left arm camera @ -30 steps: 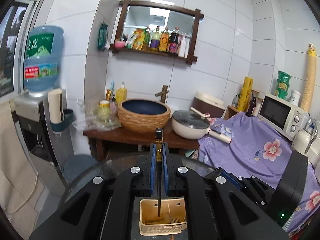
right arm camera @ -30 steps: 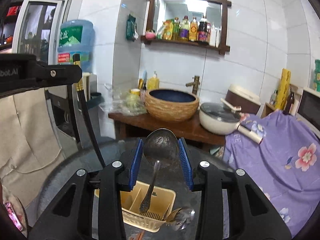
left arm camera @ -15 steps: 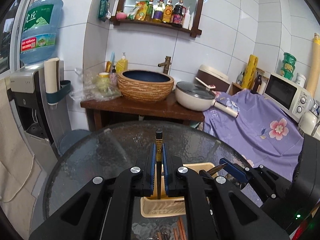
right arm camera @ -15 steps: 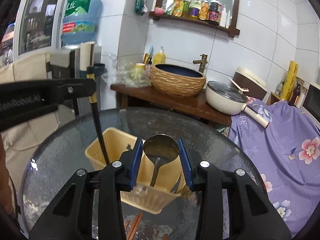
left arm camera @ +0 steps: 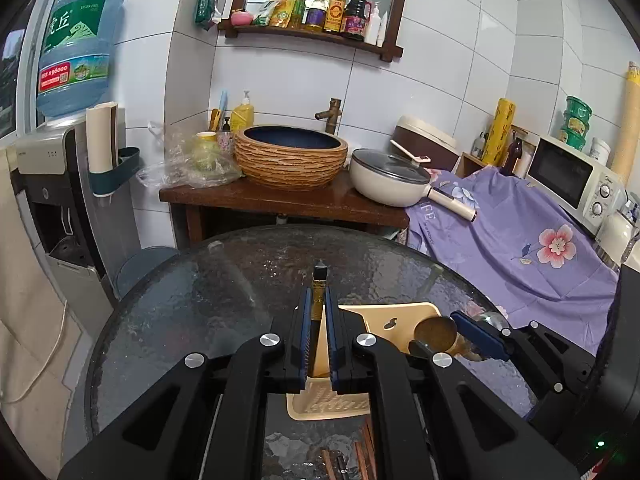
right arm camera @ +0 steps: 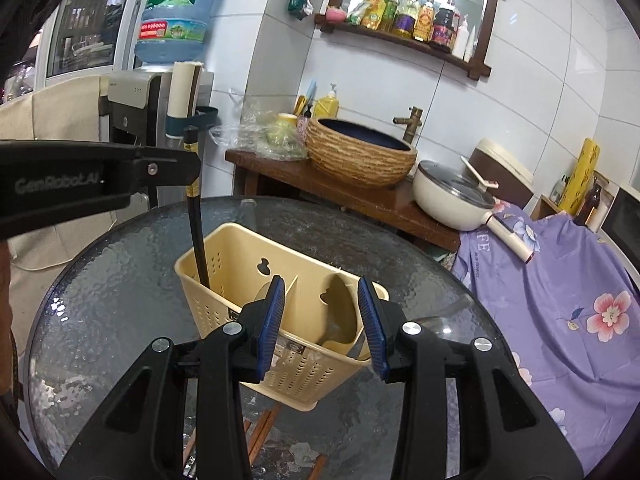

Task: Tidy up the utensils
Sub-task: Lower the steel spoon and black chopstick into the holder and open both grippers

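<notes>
Now both utensils (right arm camera: 198,236) down inside caddy (right arm camera: 240,264).

"GenRobot.AI" on the left tongs (right arm camera: 192,168), perhaps "TIGER FARM" on water jug label (left arm camera: 76,20)

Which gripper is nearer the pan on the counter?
Right, slightly. The right gripper is over the caddy's pan-side compartment; the left gripper holds a black utensil in the opposite compartment. Pan.

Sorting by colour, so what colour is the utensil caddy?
Pale yellow caddy with small perforations; clearest in the right wrist view.
</notes>
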